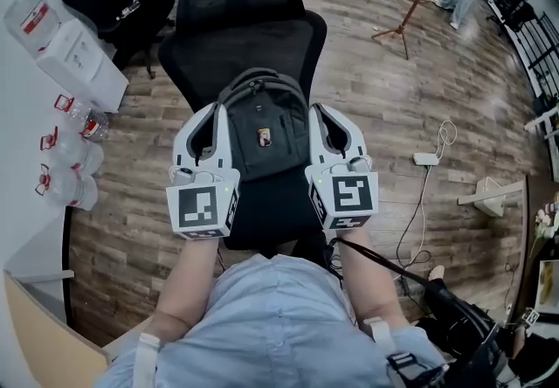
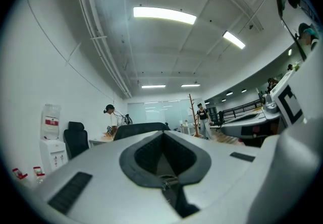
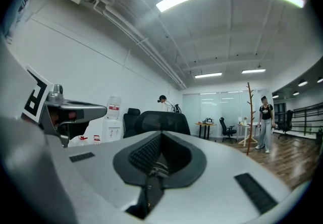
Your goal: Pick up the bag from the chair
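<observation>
The grey bag (image 1: 265,128) hangs at the centre of the head view against the black chair (image 1: 244,19), whose backrest rises at 12 o'clock. The left gripper (image 1: 212,113) sits at the bag's 9 o'clock and the right gripper (image 1: 321,113) at its 3 o'clock. Both are clenched, each on a dark bag strap (image 2: 171,195) (image 3: 147,187) running between its jaws.

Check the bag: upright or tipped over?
Upright: the bag faces forward, handle loop on top, in front of the chair backrest.

Grey bag (image 1: 262,107), black chair (image 1: 244,10), brown plank floor (image 1: 419,89).
</observation>
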{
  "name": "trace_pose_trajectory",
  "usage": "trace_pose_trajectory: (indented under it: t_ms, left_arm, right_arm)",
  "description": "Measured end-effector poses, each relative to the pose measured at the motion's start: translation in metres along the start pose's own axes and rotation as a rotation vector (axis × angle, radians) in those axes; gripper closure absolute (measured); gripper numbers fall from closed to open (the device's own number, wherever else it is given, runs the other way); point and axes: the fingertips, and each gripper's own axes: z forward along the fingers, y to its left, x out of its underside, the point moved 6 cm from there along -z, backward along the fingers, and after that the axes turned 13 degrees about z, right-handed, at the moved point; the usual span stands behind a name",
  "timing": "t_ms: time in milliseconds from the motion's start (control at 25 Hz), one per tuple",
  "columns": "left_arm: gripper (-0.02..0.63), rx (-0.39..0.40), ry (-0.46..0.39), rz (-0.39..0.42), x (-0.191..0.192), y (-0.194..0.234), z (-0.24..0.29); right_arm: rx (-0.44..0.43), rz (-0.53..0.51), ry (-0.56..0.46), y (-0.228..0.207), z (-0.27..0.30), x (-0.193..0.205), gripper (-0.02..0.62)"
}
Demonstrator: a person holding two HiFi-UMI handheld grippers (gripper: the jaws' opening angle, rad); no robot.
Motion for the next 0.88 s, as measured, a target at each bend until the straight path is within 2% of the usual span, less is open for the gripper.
trace_pose_trajectory:
  t_ms: [520,880]
  left_arm:
    - [0.604,-0.039,0.133,-0.018,0.047,-0.022,0.040]
    - [0.604,-0.058,0.275,-0.055,0.104,-0.041,0.061]
  right_arm:
    - [-0.071,0.024,0.107,-0.046,0.051,0.031,0.594]
    - [-0.089,0.061,0.226,-0.079,0.084,0.082,0.594]
